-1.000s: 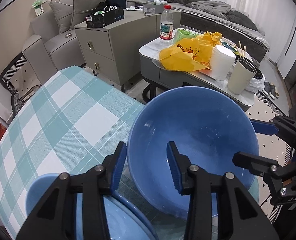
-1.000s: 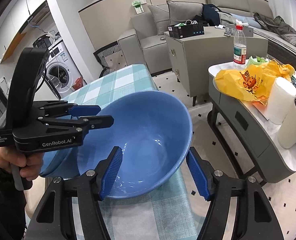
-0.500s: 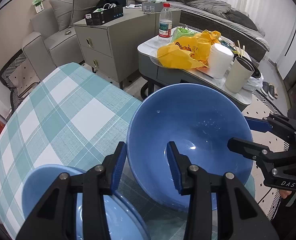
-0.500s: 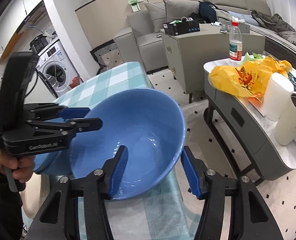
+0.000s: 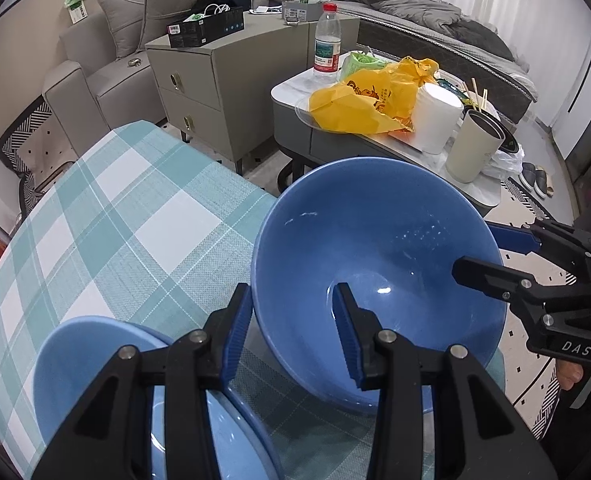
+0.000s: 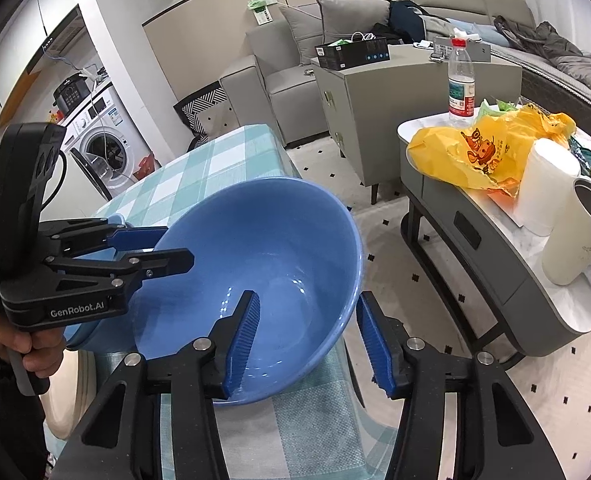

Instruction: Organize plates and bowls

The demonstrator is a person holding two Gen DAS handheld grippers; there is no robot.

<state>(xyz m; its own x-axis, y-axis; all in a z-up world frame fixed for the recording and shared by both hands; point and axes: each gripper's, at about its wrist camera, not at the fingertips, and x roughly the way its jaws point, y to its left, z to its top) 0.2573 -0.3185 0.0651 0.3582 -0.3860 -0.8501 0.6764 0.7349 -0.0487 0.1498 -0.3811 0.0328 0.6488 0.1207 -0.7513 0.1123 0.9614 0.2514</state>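
Note:
A large blue bowl point(image 5: 379, 256) is held tilted above the checked table point(image 5: 115, 216) near its corner. My left gripper point(image 5: 291, 328) straddles the bowl's near rim, one blue pad outside and one inside, with a gap to the wall. My right gripper point(image 6: 307, 344) straddles the opposite rim point(image 6: 343, 300) the same way, jaws spread wider than the wall. Each gripper shows in the other's view, the right one point(image 5: 507, 256) and the left one point(image 6: 151, 248). A second blue bowl point(image 5: 107, 376) sits on the table under my left gripper.
A low grey side table point(image 6: 491, 248) stands to the right with a yellow bag point(image 6: 479, 152), a paper roll point(image 6: 543, 188), a cream cup point(image 6: 575, 236) and a water bottle point(image 6: 461, 80). A grey cabinet point(image 5: 215, 92) and sofa point(image 5: 95, 80) stand behind. A washing machine point(image 6: 103, 152) is at far left.
The bowl has tilted and shifted slightly toward the table's corner. My right gripper's jaws have narrowed around the rim. More of the second bowl shows under my left gripper.

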